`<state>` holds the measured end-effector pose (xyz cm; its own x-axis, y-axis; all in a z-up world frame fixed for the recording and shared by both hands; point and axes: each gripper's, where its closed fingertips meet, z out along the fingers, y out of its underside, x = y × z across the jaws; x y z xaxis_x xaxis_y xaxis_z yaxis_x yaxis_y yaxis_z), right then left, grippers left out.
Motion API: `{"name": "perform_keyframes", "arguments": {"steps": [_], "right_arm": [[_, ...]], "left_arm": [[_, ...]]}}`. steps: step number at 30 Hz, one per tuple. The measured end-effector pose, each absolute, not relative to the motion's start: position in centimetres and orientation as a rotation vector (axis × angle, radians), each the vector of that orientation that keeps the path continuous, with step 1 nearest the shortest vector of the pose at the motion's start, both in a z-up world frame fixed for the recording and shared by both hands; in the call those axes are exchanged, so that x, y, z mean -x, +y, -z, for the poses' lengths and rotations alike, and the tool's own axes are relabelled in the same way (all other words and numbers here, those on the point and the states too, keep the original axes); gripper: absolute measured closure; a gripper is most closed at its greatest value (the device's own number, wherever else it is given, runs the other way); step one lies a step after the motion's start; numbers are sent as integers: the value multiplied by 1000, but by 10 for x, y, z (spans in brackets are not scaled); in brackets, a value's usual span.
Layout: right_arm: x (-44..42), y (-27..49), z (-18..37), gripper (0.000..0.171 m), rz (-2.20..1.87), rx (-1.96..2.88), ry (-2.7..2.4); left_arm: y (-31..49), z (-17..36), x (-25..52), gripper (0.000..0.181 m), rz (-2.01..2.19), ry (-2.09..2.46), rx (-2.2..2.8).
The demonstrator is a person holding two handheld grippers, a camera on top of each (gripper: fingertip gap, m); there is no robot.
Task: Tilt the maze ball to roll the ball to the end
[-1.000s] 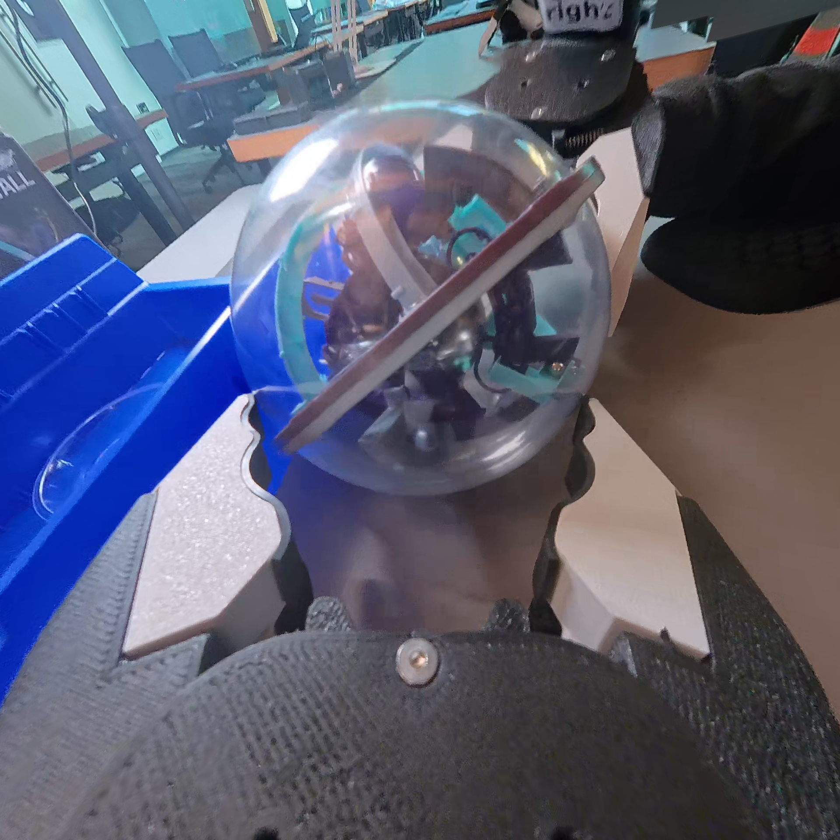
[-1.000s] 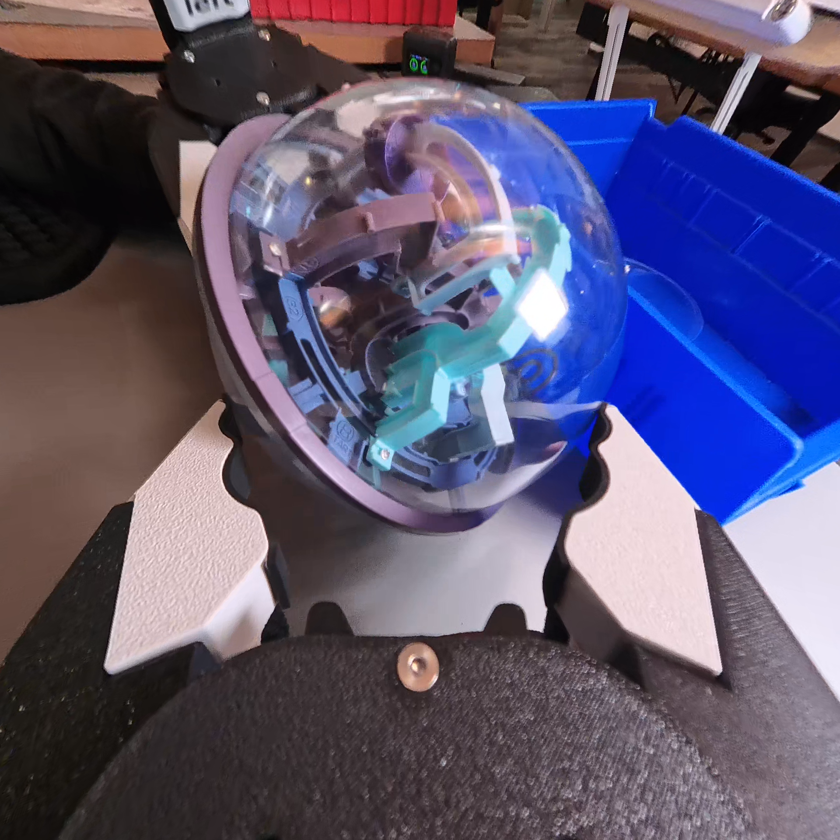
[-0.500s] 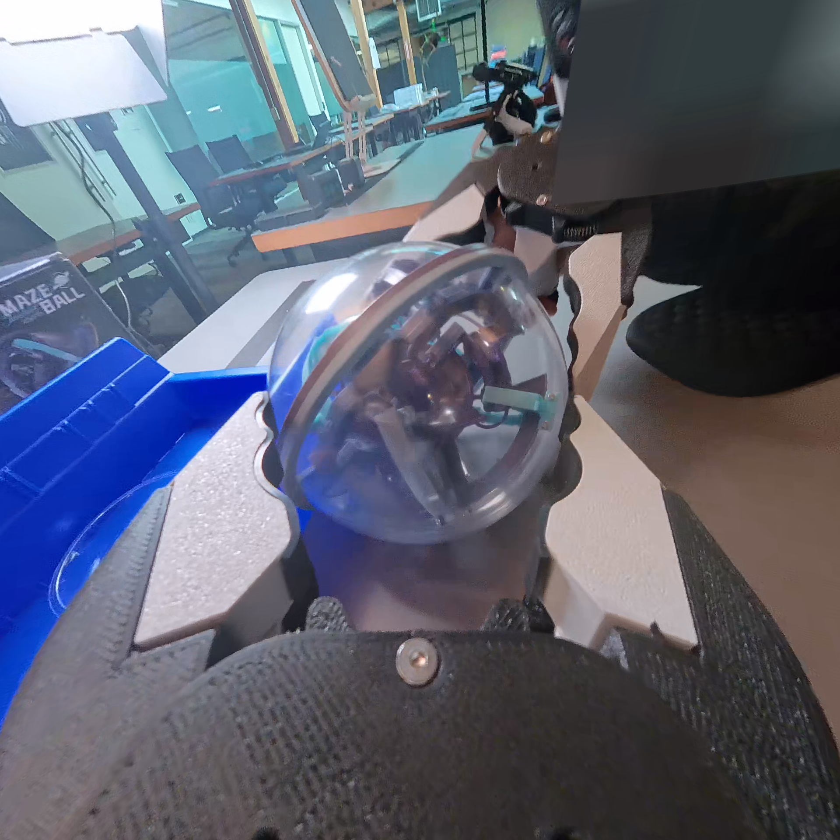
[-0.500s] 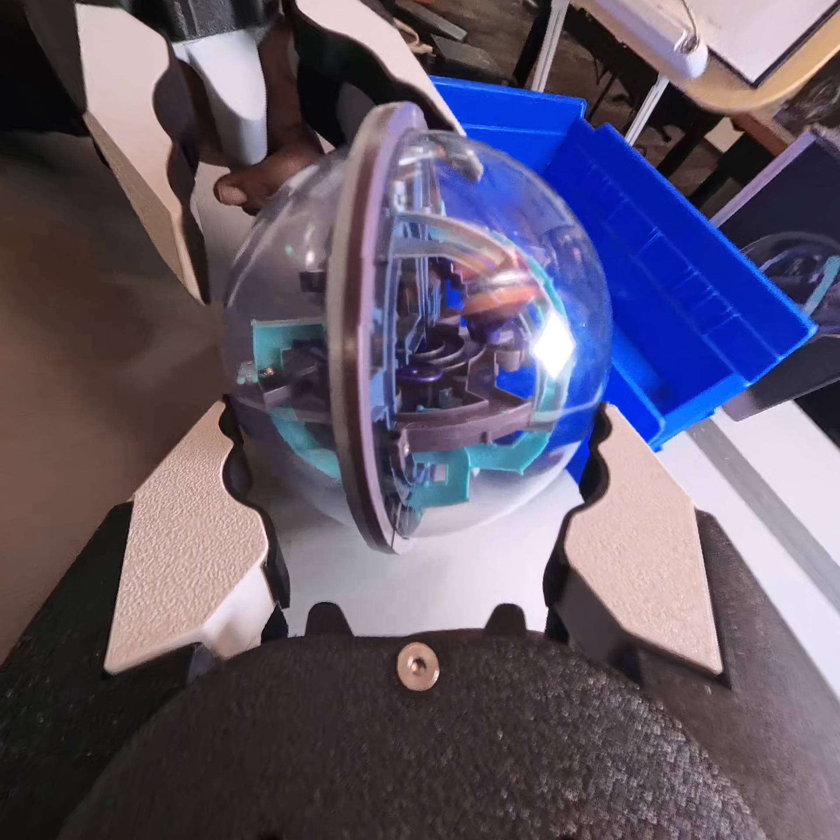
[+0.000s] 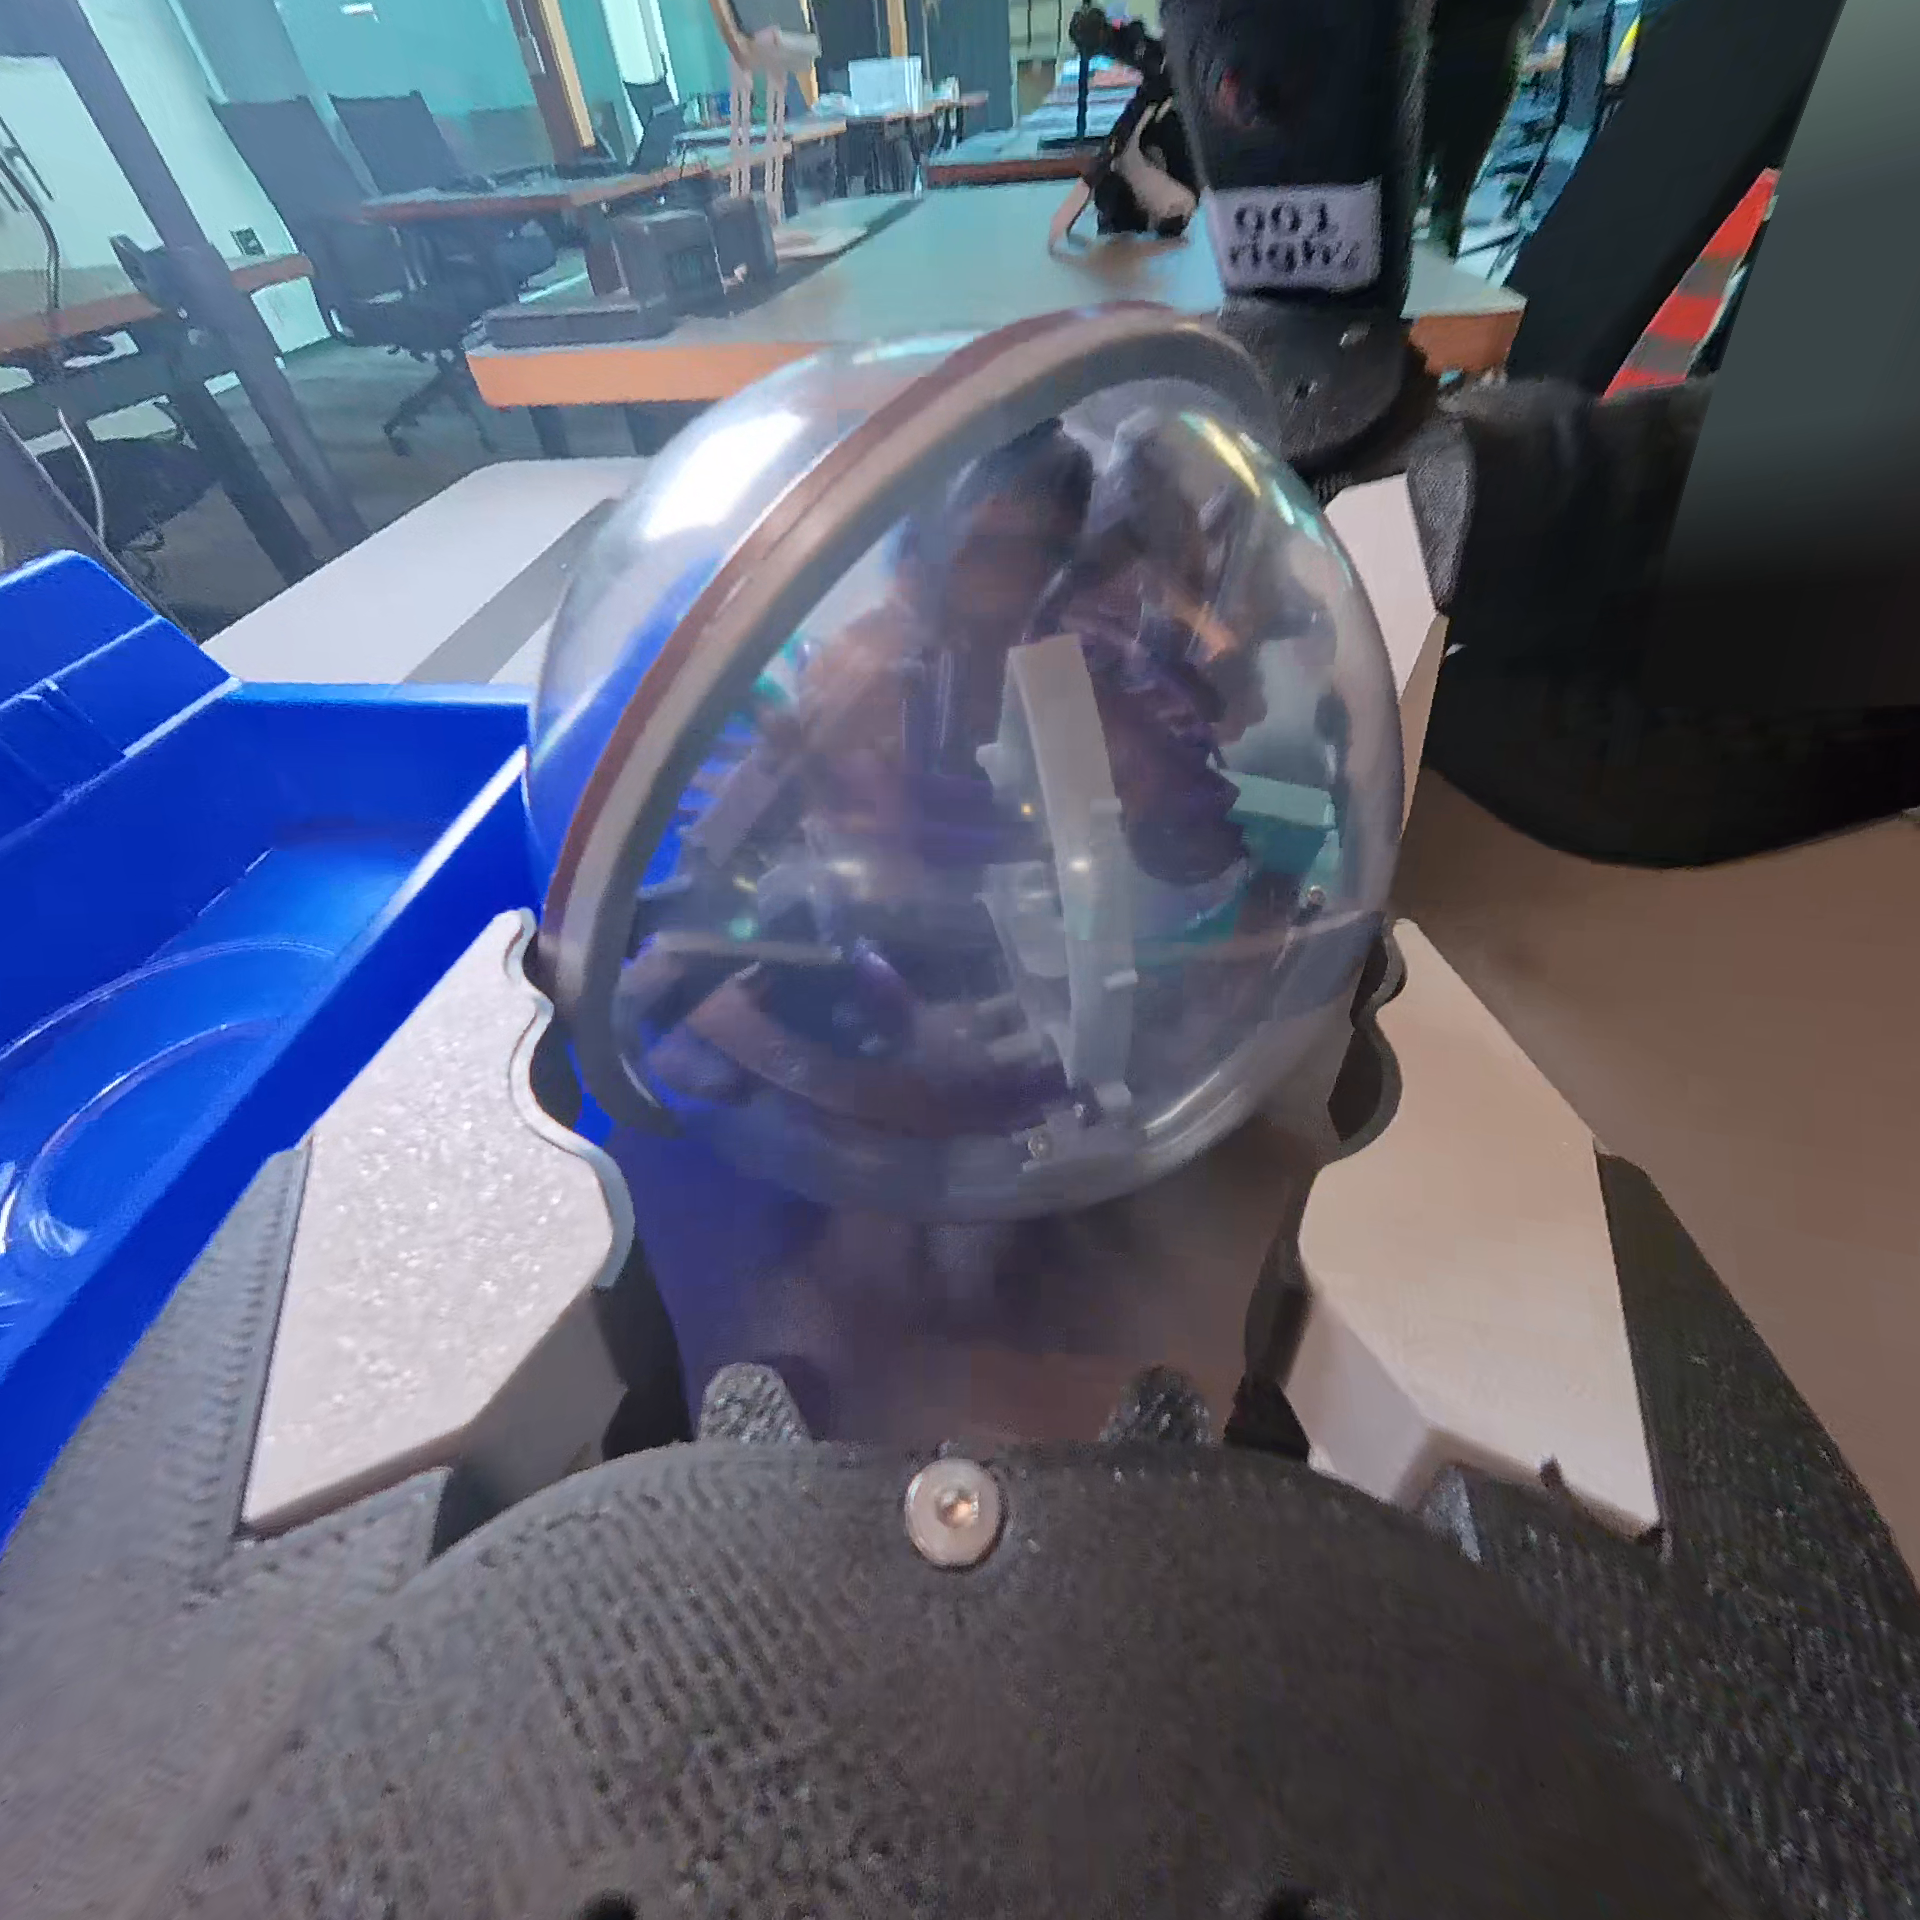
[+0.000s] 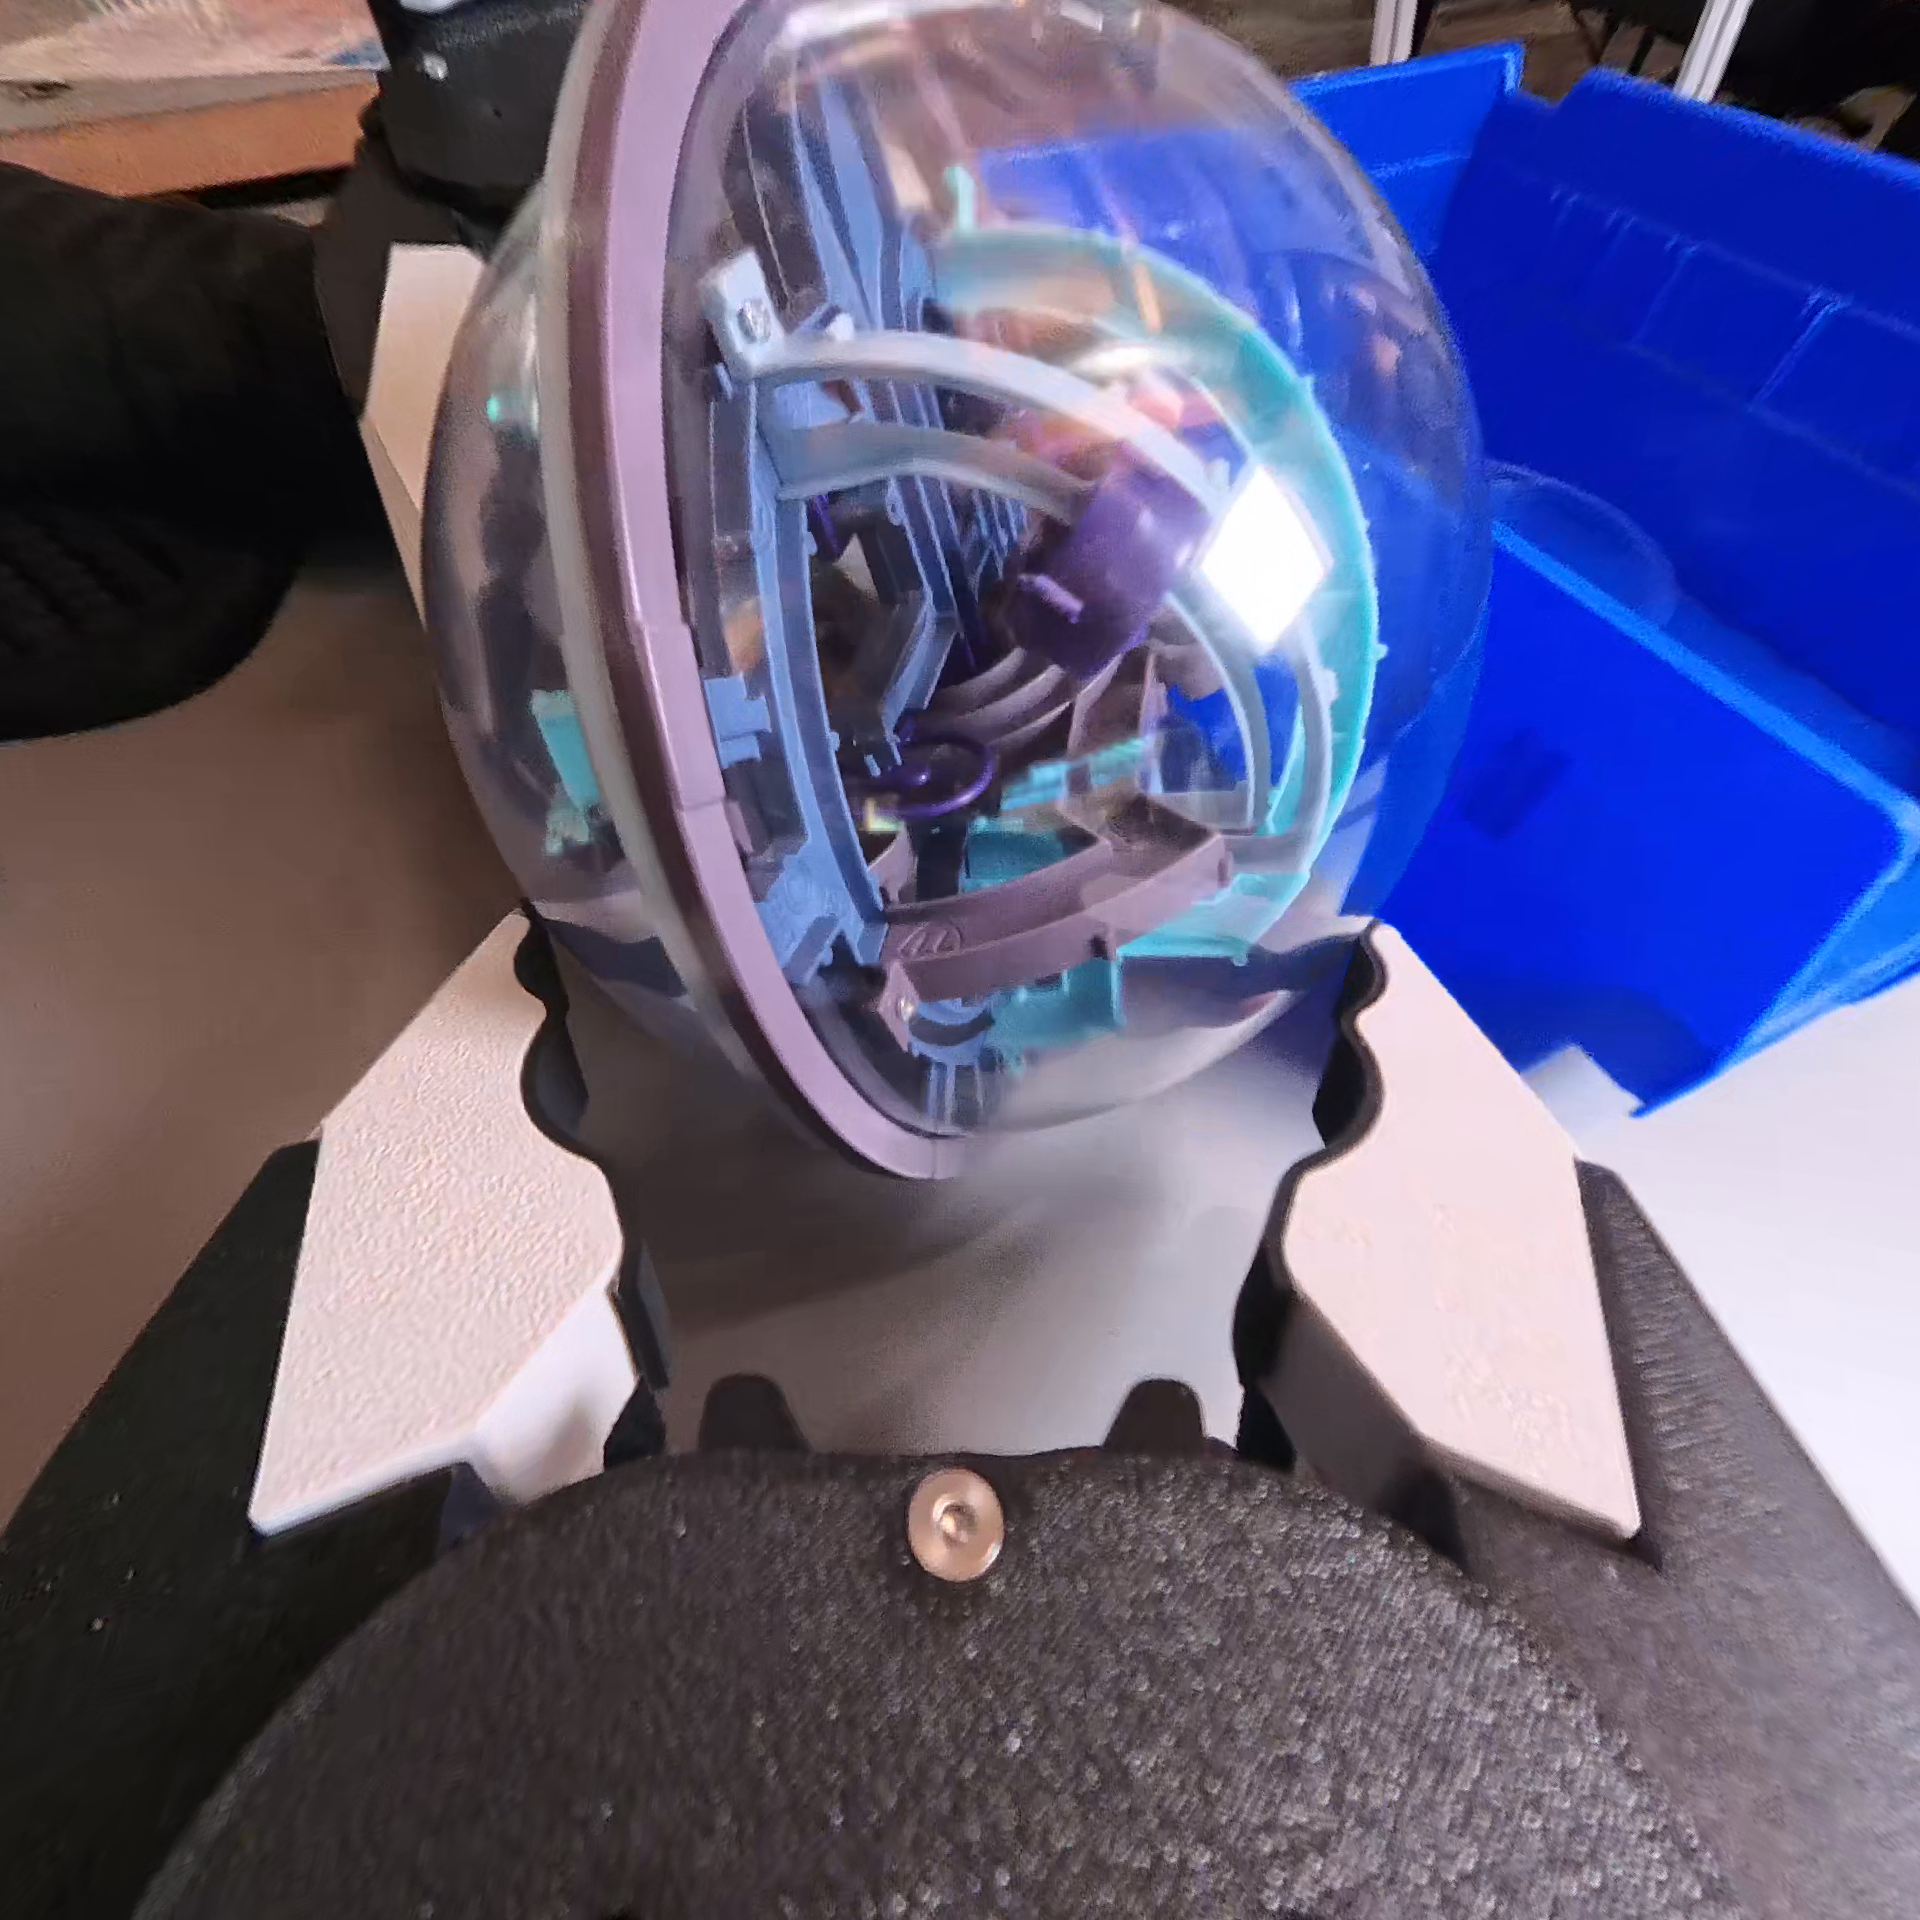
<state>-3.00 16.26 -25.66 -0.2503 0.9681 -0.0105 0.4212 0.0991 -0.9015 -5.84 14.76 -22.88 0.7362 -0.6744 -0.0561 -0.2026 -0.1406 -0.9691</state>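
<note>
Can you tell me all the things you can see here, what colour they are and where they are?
maze ball: one, clear shell with a purple rim and teal, blue and purple tracks inside, held up between the two grippers above the table.
small rolling ball: too blurred to find inside the maze.
blue bin: one, blue, on the table beside the maze ball, with a clear plastic dome lying inside.
table: one, tan and white top, under everything.
desks and office chairs: several, dark, far back in the room.
left gripper: one, black body with pale fingers, closed on the maze ball.
right gripper: one, same colours, closed on the maze ball's other side.
</note>
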Motion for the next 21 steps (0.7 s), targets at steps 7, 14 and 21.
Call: {"name": "perform_keyframes", "arguments": {"steps": [7,14,21], "right_arm": [[28,174,231,23,-954,1220,-1706],[37,168,233,24,-1037,1231,-1659],[40,161,234,25,-1114,1304,-1644]], "left_arm": [[149,214,58,39,520,643,1661],[153,203,57,41,525,611,1647],[150,199,60,41,587,576,1658]]}}
